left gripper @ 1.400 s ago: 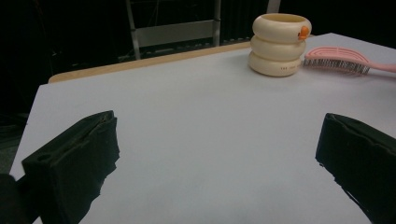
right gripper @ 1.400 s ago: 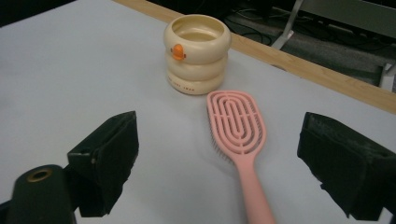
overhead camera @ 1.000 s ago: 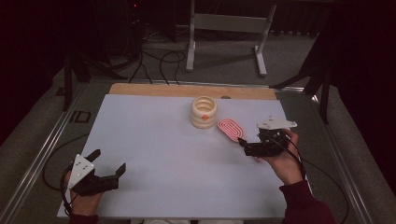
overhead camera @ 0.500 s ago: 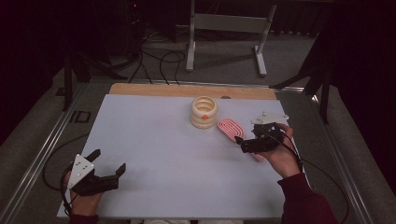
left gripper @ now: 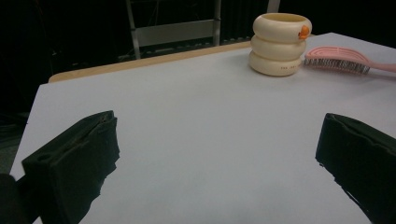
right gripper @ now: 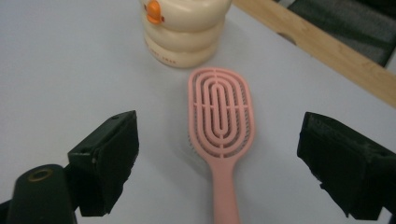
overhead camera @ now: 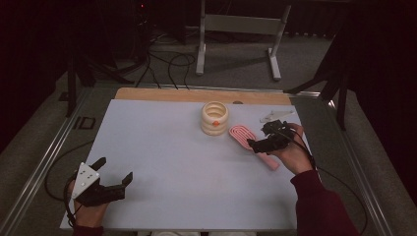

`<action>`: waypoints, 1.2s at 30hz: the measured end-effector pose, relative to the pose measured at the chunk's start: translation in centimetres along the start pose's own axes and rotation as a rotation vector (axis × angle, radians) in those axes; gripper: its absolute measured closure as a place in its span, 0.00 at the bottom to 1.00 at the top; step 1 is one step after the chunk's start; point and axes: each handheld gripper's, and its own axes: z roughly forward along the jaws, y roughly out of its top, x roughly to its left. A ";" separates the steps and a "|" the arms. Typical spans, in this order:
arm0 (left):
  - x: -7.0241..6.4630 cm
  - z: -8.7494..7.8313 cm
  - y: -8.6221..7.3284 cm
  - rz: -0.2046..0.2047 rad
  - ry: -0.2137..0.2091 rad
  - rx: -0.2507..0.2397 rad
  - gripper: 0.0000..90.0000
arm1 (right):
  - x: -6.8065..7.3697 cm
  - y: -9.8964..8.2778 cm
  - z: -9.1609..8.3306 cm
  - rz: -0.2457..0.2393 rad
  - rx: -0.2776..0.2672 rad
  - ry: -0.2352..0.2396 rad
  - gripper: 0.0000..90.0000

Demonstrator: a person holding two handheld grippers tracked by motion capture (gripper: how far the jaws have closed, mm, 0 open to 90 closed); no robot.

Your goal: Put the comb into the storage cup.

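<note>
Faintly, a line of small print runs along the bottom ring of the cream ringed cup (left gripper: 280, 43), too small to read; an orange duck-like badge sits near its rim. Bristles of the pink hairbrush (right gripper: 221, 121) show from the left gripper view, while the right gripper view shows its slotted back, lying just beside the cup on the white table (overhead camera: 162, 147). The right gripper (overhead camera: 259, 144) hangs over the brush handle, jaws wide. The left gripper (overhead camera: 116, 171) rests near the table's near-left corner, jaws wide, well apart from both.

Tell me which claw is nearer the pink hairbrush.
Right. The right claw hovers open over the pink hairbrush, at its handle; the left claw sits far off at the table's near left corner.
</note>
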 end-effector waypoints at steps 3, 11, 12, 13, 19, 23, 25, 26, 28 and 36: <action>0.0 0.0 0.0 0.000 0.000 0.000 0.00 | -0.4 -0.1 1.0 0.001 0.041 0.017 0.15; 0.0 0.0 0.0 -0.001 0.001 0.001 0.00 | -1.1 -0.6 3.1 -0.006 0.118 0.051 0.16; 0.0 0.0 0.0 0.000 0.001 0.002 0.00 | -1.1 -0.6 3.1 -0.006 0.118 0.051 0.16; 0.0 0.0 0.0 0.000 0.001 0.003 0.00 | -1.2 -0.6 3.4 -0.008 0.128 0.055 0.16; 0.1 0.1 -0.1 -0.001 0.001 0.004 0.00 | -2.2 -1.2 5.0 0.001 0.197 0.071 0.16; 0.1 0.1 -0.1 -0.001 0.000 0.004 0.00 | -2.5 -1.5 5.5 0.014 0.224 0.078 0.16; 0.0 0.1 -0.1 0.000 0.001 0.004 0.00 | -2.6 -1.6 5.8 0.016 0.236 0.080 0.16; 0.0 0.1 -0.1 0.000 0.001 0.004 0.00 | -2.6 -1.6 5.8 0.016 0.236 0.080 0.16; 0.0 0.1 -0.1 -0.001 0.000 0.003 0.00 | -2.8 -1.7 6.2 0.011 0.256 0.076 0.16; 0.1 0.1 -0.1 0.000 0.000 0.004 0.00 | -3.3 -2.5 7.4 0.023 0.317 0.078 0.17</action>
